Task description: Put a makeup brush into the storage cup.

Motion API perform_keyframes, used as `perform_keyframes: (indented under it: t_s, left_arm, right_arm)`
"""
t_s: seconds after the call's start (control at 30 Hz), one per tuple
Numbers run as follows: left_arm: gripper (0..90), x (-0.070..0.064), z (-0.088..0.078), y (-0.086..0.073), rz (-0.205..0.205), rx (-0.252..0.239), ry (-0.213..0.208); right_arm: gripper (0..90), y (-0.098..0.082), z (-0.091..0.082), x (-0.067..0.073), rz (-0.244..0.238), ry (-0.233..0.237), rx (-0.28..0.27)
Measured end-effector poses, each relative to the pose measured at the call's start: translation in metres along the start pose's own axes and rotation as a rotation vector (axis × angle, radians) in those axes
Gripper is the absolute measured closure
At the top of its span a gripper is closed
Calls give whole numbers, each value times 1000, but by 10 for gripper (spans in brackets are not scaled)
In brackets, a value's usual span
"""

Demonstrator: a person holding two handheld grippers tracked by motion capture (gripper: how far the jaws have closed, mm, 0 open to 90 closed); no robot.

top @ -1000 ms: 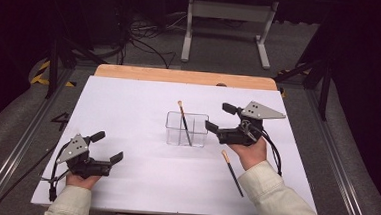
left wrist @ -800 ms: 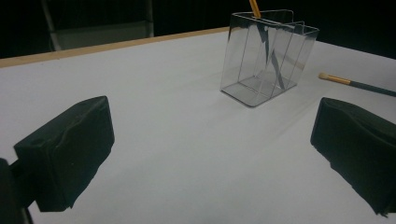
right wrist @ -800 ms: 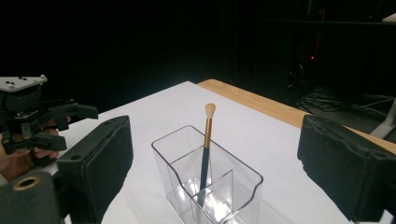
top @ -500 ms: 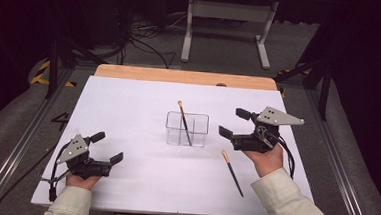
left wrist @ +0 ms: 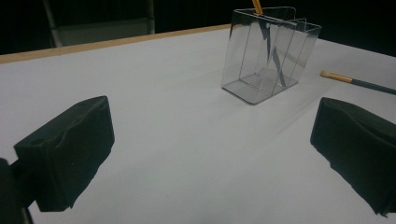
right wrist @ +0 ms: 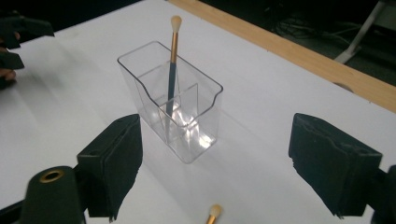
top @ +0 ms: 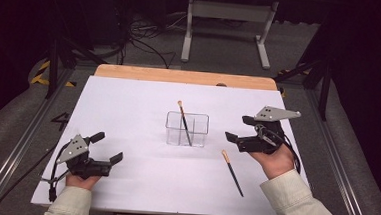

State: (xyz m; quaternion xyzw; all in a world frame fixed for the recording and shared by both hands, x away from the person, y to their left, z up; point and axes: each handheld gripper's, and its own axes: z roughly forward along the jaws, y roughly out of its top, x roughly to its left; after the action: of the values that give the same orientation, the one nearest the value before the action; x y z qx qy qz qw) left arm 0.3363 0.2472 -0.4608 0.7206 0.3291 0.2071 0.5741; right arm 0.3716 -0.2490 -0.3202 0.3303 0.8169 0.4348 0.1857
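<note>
A clear plastic container (top: 187,130) with inner dividers stands at the middle of the white table. A brush (top: 184,122) with a dark handle, gold ferrule and pale tip leans inside it, tip up. A second brush (top: 232,166) lies flat on the table to the container's right, near my right hand. My right gripper (top: 237,129) hovers just right of the container, open; its jaws have just been closing a little with nothing between them. My left gripper (top: 108,146) rests open near the front left. The right gripper view has the container (right wrist: 173,107) ahead of my jaws.
The white sheet (top: 128,103) covers the table, with a wooden strip (top: 180,76) along the far edge. Metal rails run down both sides. Beyond the table stand a white frame (top: 229,19) and loose cables on the floor.
My right gripper has drawn back to the right, away from the container's side. The left gripper, the container and both brushes have stayed put.
</note>
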Motion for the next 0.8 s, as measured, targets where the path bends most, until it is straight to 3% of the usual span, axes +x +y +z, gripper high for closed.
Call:
perform_keyframes:
  t_s: [0.17, 0.2, 0.27, 0.37, 0.43, 0.57, 0.8]
  left_arm:
    - [3, 0, 0, 0, -2, 2, -4]
    - [3, 0, 0, 0, -2, 2, -4]
    - [3, 0, 0, 0, -2, 3, -5]
    - [3, 0, -1, 0, -2, 4, -4]
    - [3, -1, -1, 0, -2, 6, -3]
    - [3, -1, -1, 0, 0, 6, -1]
    - [3, -1, -1, 0, 1, 6, -2]
  right_arm:
    - [207, 6, 1, -1, -9, -13, 122]
    - [207, 6, 1, -1, -9, -13, 122]
    - [208, 7, 3, -2, 9, -10, 183]
    - [206, 7, 4, -5, 21, -7, 222]
    - [202, 7, 7, -8, 34, -8, 279]
    - [225, 6, 11, -9, 38, -7, 347]
    - [224, 6, 16, -9, 33, -13, 417]
